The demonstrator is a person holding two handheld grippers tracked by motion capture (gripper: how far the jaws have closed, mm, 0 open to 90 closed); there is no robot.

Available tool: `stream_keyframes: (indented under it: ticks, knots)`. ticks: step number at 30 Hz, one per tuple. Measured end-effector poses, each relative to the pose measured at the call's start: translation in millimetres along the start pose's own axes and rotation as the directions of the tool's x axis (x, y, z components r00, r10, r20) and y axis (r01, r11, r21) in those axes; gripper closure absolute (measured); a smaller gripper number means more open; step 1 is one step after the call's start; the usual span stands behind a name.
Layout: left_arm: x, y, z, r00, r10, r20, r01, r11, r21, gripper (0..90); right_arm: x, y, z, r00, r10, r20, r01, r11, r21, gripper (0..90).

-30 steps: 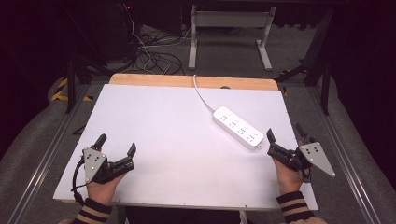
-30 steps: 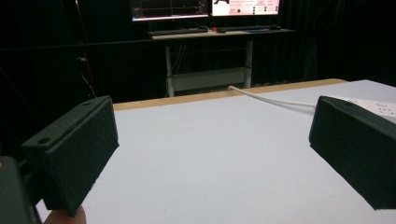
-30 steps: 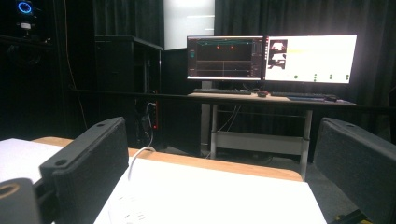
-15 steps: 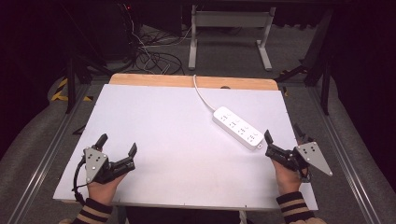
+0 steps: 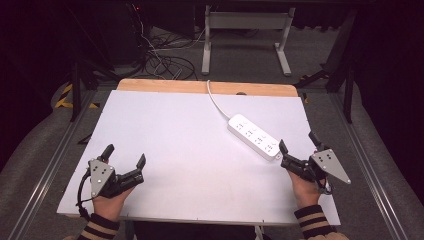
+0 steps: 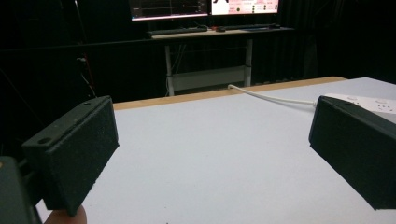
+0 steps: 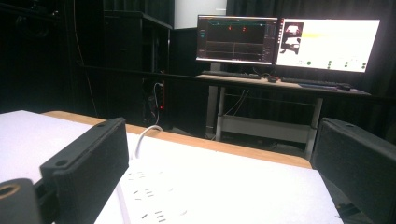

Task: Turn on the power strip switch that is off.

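A white power strip (image 5: 254, 136) lies slantwise on the right half of the white table (image 5: 190, 150). Its cable (image 5: 216, 102) runs off the far edge. My right gripper (image 5: 297, 140) is open at the strip's near end, its left fingertip close beside it, with nothing held. In the right gripper view the strip (image 7: 149, 196) lies low between the jaws, next to the left one. My left gripper (image 5: 125, 154) is open and empty over the near left of the table. The left gripper view shows the strip (image 6: 369, 100) behind the right jaw.
A wooden strip (image 5: 205, 86) edges the table's far side. Beyond it are a desk frame (image 5: 245, 30) and tangled floor cables (image 5: 165, 62). Two lit monitors (image 7: 285, 42) stand on that desk. Metal rails (image 5: 47, 165) flank the table.
My right gripper has crept slightly left, toward the near end of the power strip. The left gripper has stayed put.
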State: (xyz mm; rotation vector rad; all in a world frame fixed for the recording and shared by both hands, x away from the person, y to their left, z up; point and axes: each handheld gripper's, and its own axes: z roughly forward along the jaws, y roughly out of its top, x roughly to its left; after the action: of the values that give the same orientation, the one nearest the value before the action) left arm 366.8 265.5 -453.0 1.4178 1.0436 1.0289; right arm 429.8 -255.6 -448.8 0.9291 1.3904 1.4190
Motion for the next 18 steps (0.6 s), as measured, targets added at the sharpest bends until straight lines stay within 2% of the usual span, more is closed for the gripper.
stream_keyframes:
  ticks: [18]
  knots:
    - [-1.1, 0.0, 1.2, 1.0000, -0.002, 0.009, 0.002, 1.0000, 0.003, 2.1, 0.2, -1.3, -0.5, 1.0000, -0.004, -0.004, 0.004, 1.000, 0.010, 4.0]
